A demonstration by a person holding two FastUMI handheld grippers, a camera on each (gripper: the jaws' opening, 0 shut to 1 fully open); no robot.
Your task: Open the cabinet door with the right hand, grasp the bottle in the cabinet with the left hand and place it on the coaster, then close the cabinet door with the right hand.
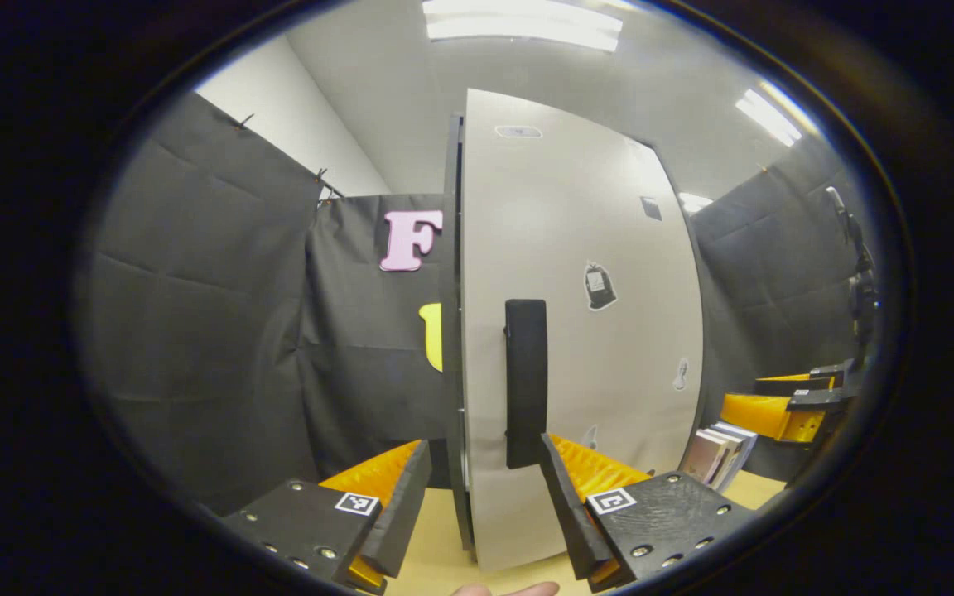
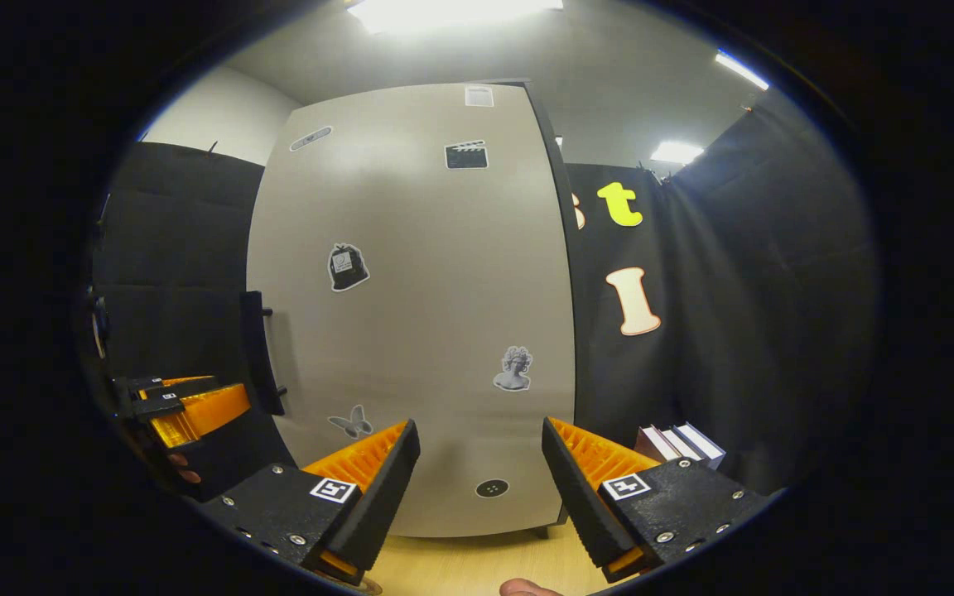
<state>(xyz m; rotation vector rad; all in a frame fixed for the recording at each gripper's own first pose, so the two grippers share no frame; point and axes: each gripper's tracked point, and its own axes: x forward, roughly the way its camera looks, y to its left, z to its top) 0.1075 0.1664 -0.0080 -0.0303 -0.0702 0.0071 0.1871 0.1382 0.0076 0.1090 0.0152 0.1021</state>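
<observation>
The cabinet door (image 2: pixel 411 306) is shut, a tall pale panel dotted with small stickers, standing on the wooden tabletop (image 2: pixel 460 563). In the right gripper view, the right gripper (image 2: pixel 481 463) faces the door square on, its two fingers spread wide with nothing between them, just short of the panel. The black vertical handle (image 2: pixel 260 352) sits at the door's left edge, well to the left of that gripper. Beyond the handle, the left gripper (image 2: pixel 166 406) shows at the far left with a fingertip of the hand that holds it below.

In the left gripper view, the left gripper (image 1: pixel 481 472) looks at the door's handle edge, fingers wide apart and empty, with the handle (image 1: pixel 525 381) rising between them a little farther off. The right gripper (image 1: pixel 792 401) shows at the far right, near a few books (image 1: pixel 721 455) leaning beside the cabinet. With the door closed I cannot see the bottle, nor tell where it stands.
</observation>
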